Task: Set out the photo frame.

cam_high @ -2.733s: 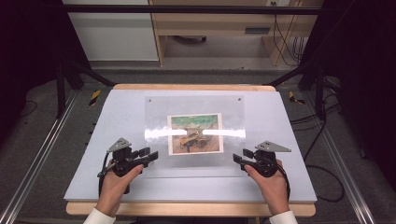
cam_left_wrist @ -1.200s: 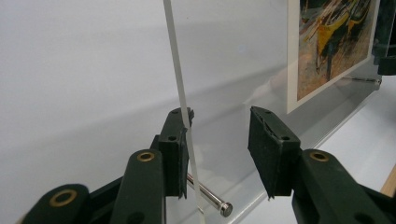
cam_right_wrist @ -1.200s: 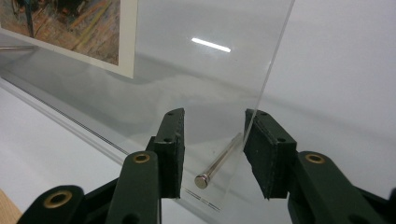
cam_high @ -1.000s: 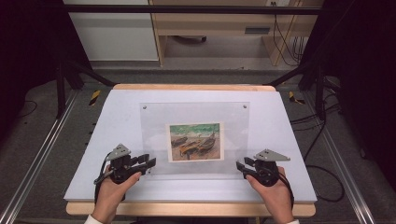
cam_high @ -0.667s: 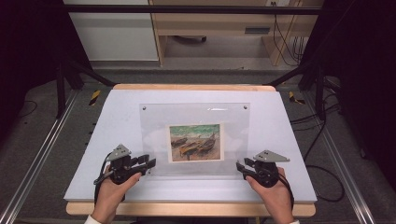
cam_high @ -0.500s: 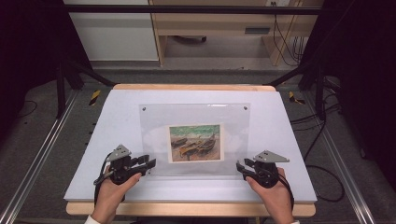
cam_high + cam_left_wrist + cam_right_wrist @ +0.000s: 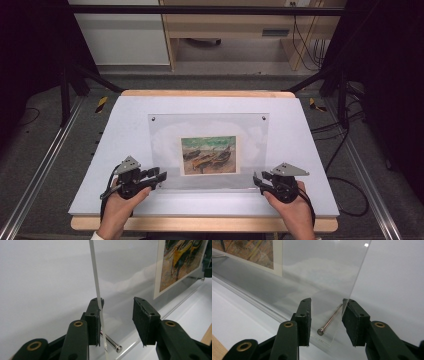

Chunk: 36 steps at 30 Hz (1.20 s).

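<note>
A clear acrylic picture frame [image 7: 207, 135] stands tilted up on the white table [image 7: 125, 125], holding a painting of boats [image 7: 208, 155]. My left gripper [image 7: 161, 176] is at its lower left corner. In the left gripper view the jaws of the left gripper [image 7: 117, 307] stand open, the sheet's edge [image 7: 96, 285] lies against the left jaw, and a metal pin [image 7: 111, 343] shows below. My right gripper [image 7: 256, 179] is at the lower right corner. In the right gripper view the right gripper [image 7: 326, 307] is open around the corner and its pin [image 7: 329, 322].
The table's wooden front edge [image 7: 200, 224] runs just behind both hands. Black frame posts [image 7: 65, 75] and cables [image 7: 345, 150] stand off the table's sides. White surface lies bare to the left and right of the frame.
Since the oldest frame both hands have drawn back toward the front edge and the glare on the sheet has gone. Over the last second nothing visibly moves.
</note>
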Tool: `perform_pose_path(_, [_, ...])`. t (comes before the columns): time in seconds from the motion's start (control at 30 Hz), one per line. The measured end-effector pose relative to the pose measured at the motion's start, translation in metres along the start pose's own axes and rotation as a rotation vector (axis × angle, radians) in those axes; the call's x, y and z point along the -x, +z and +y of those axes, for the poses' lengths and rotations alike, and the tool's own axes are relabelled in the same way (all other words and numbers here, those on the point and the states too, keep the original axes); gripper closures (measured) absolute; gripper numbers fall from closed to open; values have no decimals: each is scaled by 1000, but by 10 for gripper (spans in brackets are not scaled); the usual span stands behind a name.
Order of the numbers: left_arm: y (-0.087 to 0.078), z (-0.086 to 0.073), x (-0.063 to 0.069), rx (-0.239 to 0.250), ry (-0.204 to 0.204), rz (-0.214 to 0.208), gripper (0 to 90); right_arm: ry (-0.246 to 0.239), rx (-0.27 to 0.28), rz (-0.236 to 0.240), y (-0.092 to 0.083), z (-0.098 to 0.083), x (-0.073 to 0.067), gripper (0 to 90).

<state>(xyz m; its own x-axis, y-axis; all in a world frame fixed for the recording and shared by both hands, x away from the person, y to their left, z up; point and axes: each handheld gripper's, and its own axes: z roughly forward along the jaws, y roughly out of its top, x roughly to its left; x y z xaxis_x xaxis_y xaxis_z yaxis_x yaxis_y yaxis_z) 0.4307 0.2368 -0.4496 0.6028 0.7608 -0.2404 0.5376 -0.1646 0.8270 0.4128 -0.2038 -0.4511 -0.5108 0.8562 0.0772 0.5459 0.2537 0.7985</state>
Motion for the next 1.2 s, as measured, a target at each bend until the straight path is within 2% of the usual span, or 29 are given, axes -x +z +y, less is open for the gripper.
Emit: perform_pose_path(1.2, [-3,-4,3,-12,18,-5,580,-9,-20,2,-2,-6,-3,609])
